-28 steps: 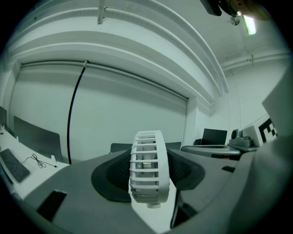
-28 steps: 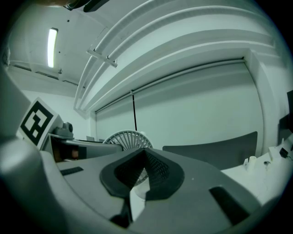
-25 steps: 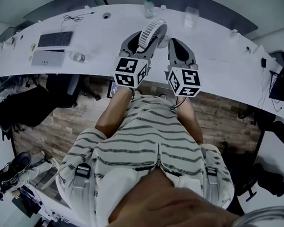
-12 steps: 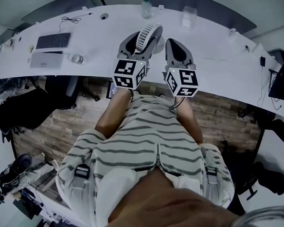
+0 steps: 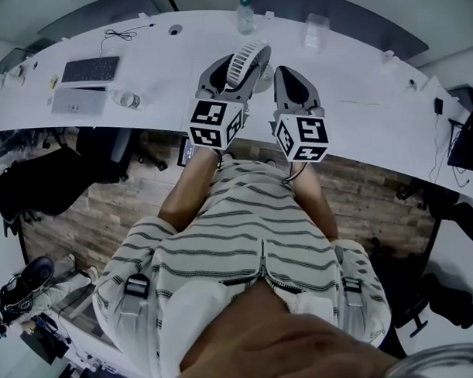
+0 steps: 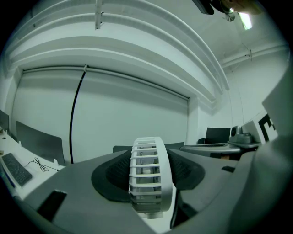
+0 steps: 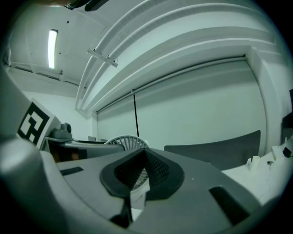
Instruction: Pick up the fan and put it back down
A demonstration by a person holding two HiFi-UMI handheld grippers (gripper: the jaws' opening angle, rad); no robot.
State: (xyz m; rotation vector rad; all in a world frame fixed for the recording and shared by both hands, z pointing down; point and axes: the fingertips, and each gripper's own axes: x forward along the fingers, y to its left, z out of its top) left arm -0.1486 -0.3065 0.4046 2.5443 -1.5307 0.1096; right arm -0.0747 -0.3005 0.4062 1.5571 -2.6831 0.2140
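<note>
White slatted fan (image 5: 246, 60) stands edge-on between the jaws of your left gripper (image 5: 238, 69), over the near middle of the curved white surface (image 5: 356, 72). The left gripper view shows those jaws clamped on the fan's two flat faces, its rim facing the camera. Whether its base touches the surface cannot be told. Your right gripper (image 5: 291, 72) hovers just beside the fan, jaws together at the tips and empty. A keyboard (image 5: 90, 70) lies well apart, at the left
</note>
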